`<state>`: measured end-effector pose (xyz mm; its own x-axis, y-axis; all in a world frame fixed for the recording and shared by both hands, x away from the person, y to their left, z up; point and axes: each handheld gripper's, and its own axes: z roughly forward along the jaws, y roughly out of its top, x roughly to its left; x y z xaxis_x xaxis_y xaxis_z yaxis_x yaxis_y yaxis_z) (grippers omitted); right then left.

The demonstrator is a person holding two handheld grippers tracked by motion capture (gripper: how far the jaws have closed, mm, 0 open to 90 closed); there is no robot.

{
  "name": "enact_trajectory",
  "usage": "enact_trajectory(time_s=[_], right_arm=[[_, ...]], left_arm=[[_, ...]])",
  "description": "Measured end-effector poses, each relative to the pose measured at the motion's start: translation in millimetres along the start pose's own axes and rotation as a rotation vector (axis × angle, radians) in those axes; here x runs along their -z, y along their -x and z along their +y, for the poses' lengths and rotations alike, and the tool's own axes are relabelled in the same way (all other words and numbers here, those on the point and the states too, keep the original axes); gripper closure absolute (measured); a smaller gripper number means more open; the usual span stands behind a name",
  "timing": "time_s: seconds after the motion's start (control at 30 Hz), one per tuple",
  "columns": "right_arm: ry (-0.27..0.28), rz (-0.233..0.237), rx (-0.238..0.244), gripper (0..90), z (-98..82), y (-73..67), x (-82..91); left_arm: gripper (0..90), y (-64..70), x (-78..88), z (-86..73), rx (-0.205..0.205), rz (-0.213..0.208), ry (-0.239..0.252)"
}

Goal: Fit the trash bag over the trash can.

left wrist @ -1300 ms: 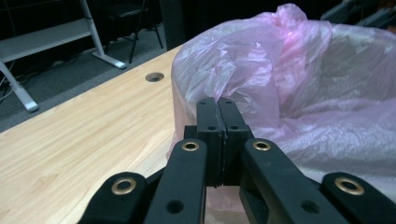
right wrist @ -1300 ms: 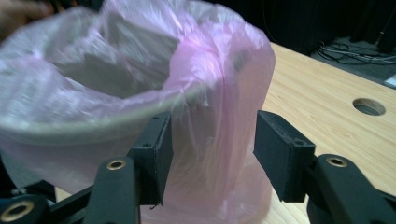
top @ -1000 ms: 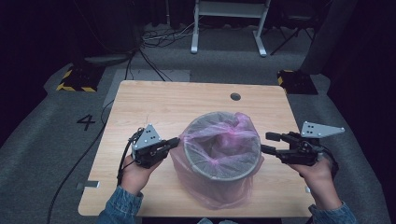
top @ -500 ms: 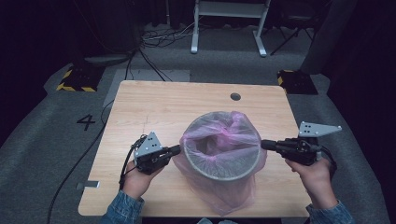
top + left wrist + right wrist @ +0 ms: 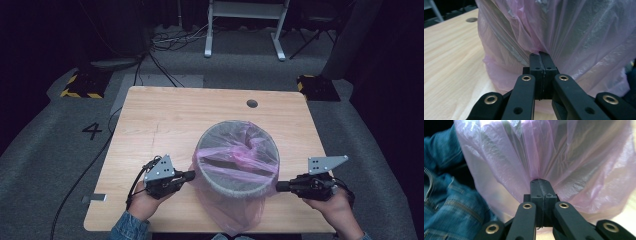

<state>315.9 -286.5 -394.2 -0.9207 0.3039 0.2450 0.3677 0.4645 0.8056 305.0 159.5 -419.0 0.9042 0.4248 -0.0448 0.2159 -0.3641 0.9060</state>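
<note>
A round grey mesh bin (image 5: 239, 186) stands near the front of the wooden table (image 5: 165, 120). A thin pink plastic bag (image 5: 227, 212) lines it and hangs down over its outside wall. My left gripper (image 5: 192, 175) is at the bin's left side, low by the rim, shut on a pinch of the bag film. In the left gripper view the jaws (image 5: 540, 53) meet with pink film (image 5: 574, 37) gathered at their tips. My right gripper (image 5: 278, 186) is at the bin's right side, likewise shut on the film (image 5: 579, 157), which puckers into its tips (image 5: 540, 180).
A small round hole (image 5: 252, 103) lies in the tabletop behind the bin. The bin stands close to the table's front edge, and the bag hangs past it. A denim jacket (image 5: 446, 195) is close on the left of the right gripper view. Grey floor surrounds the table.
Both hands have sunk toward the table, drawing the bag's edge down over the bin's outside. The right jaws, open a second ago, have shut on the film.
</note>
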Motion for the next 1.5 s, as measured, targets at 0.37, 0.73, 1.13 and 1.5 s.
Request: enact_trajectory(time_s=[0.37, 0.73, 1.13, 1.5], right_arm=[[-0.148, -0.059, 0.002, 90.0, -14.8, 14.5, -33.4], [-0.231, 0.029, 0.022, 69.5, -25.7, 7.2, -43.1], [0.035, -0.172, 0.032, 52.2, 15.7, 24.8, 23.5], [0.167, -0.341, 0.062, 47.1, 76.3, 47.6, 19.5]], left_arm=[[89.6, -12.4, -14.5, -15.8, 0.027, 0.094, -0.109], [89.6, -20.4, -2.8, -4.7, 0.049, 0.196, -0.014], [67.5, -63.1, -20.8, -0.8, 0.117, 0.421, -0.012], [43.8, -17.7, 13.3, -4.5, 0.101, 0.334, -0.006]])
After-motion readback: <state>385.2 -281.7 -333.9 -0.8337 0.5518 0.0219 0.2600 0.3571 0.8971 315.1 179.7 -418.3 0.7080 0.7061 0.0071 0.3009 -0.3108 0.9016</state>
